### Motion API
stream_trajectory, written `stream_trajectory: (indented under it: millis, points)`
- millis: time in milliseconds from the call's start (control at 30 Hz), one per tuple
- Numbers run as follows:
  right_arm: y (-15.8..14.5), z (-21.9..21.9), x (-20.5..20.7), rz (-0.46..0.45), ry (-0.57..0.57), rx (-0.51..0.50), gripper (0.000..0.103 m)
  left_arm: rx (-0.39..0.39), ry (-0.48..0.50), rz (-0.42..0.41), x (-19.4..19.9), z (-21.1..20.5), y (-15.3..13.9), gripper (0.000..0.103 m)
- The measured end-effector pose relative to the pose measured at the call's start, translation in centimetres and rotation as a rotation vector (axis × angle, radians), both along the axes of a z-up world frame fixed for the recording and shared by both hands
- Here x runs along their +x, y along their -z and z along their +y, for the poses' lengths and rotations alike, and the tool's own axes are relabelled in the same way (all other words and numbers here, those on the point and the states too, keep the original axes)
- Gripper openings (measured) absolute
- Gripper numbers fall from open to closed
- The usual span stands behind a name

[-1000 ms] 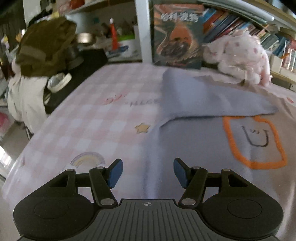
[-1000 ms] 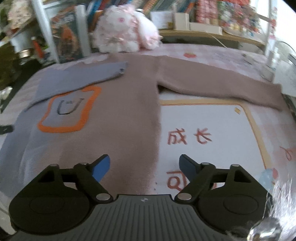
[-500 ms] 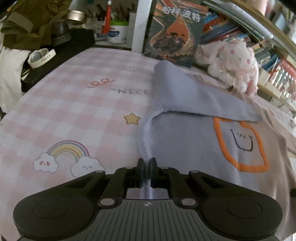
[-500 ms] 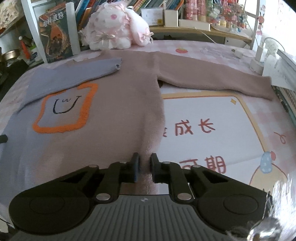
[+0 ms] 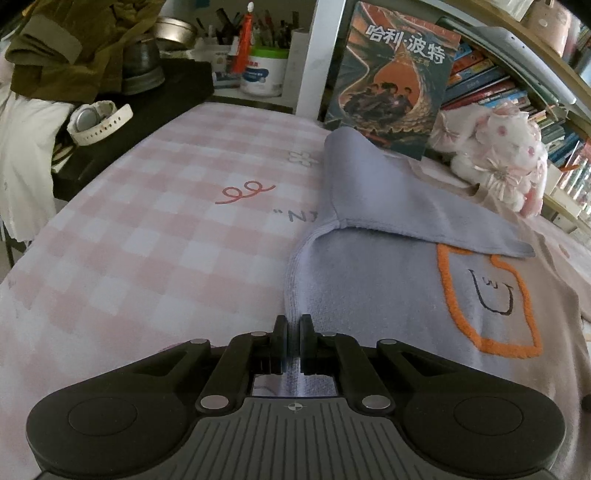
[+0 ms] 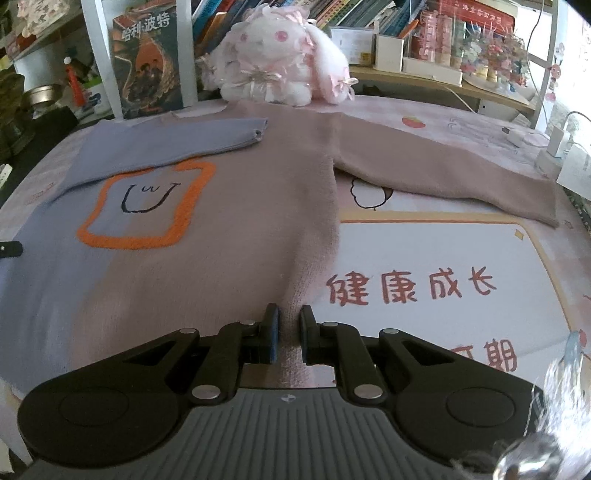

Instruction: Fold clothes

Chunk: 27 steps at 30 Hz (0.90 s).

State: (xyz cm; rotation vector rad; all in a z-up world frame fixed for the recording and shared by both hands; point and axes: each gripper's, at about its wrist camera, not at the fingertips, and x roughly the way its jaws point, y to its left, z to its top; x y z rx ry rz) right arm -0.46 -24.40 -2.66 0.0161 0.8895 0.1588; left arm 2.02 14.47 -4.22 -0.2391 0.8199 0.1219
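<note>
Now that both pairs of fingers, spread wide a second ago, have pinched the sweater's point(image 6: 229, 236) hem low in frame, left gripper point(image 5: 293, 338) and right gripper point(image 6: 289, 334) look ready to lift and fold it over the mat point(image 5: 147, 229).

A lived-in home room: crowded bookshelves point(image 6: 354, 14), a plush rabbit point(image 6: 280, 70), a pen pot point(image 5: 264, 72) and a cartoon-print pink checked cover point(image 5: 155, 236) on the worktop.
</note>
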Motion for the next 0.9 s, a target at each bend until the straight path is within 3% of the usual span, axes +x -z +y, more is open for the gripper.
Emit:
stream_trajectory:
  millis: [133,300,433,567,700,900]
  points:
    - [0.0,0.5,-0.5,-0.004,0.019,-0.007,0.011,0.022,0.017,0.008,0.0,-0.1,-0.1,0.01]
    - [-0.4,0.1,-1.0,0.008,0.099,0.01,0.022,0.082,0.056,-0.02,-1.4,-0.9,-1.5,0.011]
    - [-1.3,-0.3,-2.2,-0.017,0.161,0.047,0.039,0.112,0.087,-0.065,-3.0,-1.6,-2.9,0.027]
    - [-2.5,-0.2,-3.5,-0.064,0.204,0.049,0.06,0.116,0.135,-0.106,-4.6,-2.8,-3.9,0.051]
    - [-3.4,0.6,-4.8,-0.104,0.224,0.038,0.07,0.12,0.206,-0.121,-5.6,-4.3,-4.2,0.063]
    - [-3.4,1.6,-6.6,-0.102,0.237,0.011,0.079,0.124,0.295,-0.102,-6.6,-5.9,-3.3,0.07]
